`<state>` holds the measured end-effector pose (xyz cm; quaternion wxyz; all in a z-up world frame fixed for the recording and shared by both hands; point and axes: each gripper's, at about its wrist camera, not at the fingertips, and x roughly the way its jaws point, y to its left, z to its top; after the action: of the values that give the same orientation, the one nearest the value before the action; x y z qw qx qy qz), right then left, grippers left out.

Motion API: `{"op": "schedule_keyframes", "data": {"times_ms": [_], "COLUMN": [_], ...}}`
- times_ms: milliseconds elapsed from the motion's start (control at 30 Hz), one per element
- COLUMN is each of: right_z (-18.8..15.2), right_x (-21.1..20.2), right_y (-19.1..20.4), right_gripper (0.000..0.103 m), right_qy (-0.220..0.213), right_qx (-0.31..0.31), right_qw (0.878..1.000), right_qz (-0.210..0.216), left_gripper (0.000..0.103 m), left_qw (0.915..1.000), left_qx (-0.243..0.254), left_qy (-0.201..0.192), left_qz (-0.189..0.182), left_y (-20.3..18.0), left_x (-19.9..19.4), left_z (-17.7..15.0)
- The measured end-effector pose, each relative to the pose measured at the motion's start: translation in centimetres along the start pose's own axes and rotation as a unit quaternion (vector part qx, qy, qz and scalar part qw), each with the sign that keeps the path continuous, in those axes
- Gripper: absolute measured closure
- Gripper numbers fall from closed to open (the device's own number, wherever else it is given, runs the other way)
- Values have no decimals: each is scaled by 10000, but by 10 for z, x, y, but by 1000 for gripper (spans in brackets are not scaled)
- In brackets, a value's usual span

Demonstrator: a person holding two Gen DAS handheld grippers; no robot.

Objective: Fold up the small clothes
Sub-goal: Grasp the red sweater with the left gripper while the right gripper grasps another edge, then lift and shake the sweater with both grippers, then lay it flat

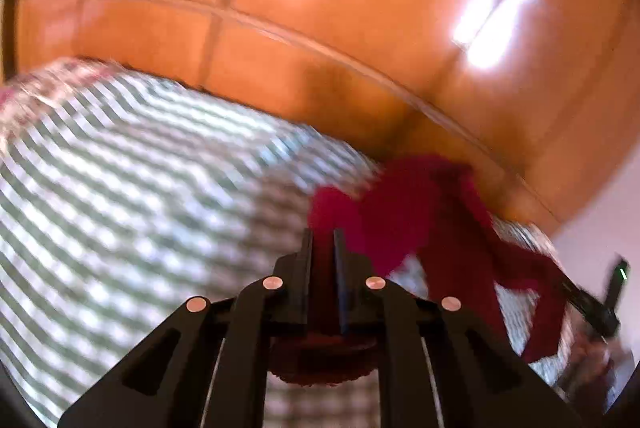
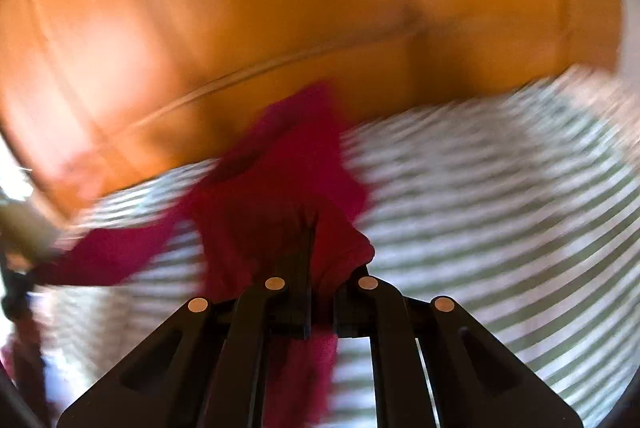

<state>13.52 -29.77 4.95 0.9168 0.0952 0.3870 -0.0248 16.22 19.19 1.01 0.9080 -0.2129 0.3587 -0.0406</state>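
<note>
A small dark red garment (image 1: 404,211) hangs stretched above the green-and-white striped cover (image 1: 132,195). My left gripper (image 1: 323,240) is shut on one end of it, with red cloth pinched between the black fingers (image 1: 306,268) and bunched below them. At the right edge of that view the other gripper (image 1: 600,304) holds the far end. In the right wrist view the red garment (image 2: 288,187) drapes over my right gripper (image 2: 316,228), which is shut on it; a strip trails off to the left. Both views are blurred.
An orange-brown wooden headboard or wall panel (image 1: 320,27) rises behind the striped cover (image 2: 500,195), with bright light reflections on it. A pale wall (image 1: 608,211) shows at the far right of the left wrist view. A floral patterned cloth (image 1: 36,91) lies at the cover's far left corner.
</note>
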Motion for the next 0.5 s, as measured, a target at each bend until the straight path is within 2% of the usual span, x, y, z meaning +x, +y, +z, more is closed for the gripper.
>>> {"op": "schedule_keyframes", "data": {"times_ms": [33, 67, 100, 167, 200, 233, 267, 300, 333, 367, 400, 467, 500], "right_z": [7, 18, 28, 42, 49, 56, 61, 63, 64, 60, 53, 34, 20], "right_x": [2, 7, 12, 31, 42, 50, 58, 65, 69, 69, 66, 62, 63], "right_y": [-13, -27, -39, -54, -59, -65, -70, -73, -78, -78, -75, -69, -65], "right_gripper": [97, 97, 97, 97, 97, 97, 92, 83, 79, 71, 58, 40, 37], "right_qy": [-76, -153, -225, -300, -304, -261, -153, -62, 38, 76, 70, 72, 101], "right_qx": [-144, -353, -554, -825, -902, -902, -843, -762, -597, -430, -327, -289, -269], "right_qw": [9990, 9947, 9876, 9740, 9681, 9644, 9651, 9669, 9699, 9733, 9774, 9825, 9846], "right_qz": [-405, -956, -1449, -2090, -2319, -2470, -2474, -2433, -2360, -2255, -2090, -1837, -1725], "left_gripper": [96, 102, 102, 102, 102, 88, 71, 67, 64, 63, 63, 62, 62], "left_qw": [9998, 9987, 9973, 9922, 9905, 9871, 9845, 9857, 9881, 9912, 9930, 9985, 9993], "left_qx": [-44, -62, -70, -232, -270, -301, -353, -373, -341, -178, -5, 269, 348], "left_qy": [-86, -230, -331, -503, -561, -628, -666, -727, -772, -744, -673, -291, -60], "left_qz": [171, 446, 650, 1119, 1229, 1444, 1581, 1473, 1286, 1084, 966, 380, 137], "left_y": [3, 7, 9, 16, 18, 18, 17, 13, 11, 0, -11, -33, -41], "left_x": [3, 7, 10, 17, 19, 21, 18, 15, 12, 11, 13, 24, 30], "left_z": [11, 29, 40, 67, 76, 83, 87, 86, 84, 77, 70, 42, 28]}}
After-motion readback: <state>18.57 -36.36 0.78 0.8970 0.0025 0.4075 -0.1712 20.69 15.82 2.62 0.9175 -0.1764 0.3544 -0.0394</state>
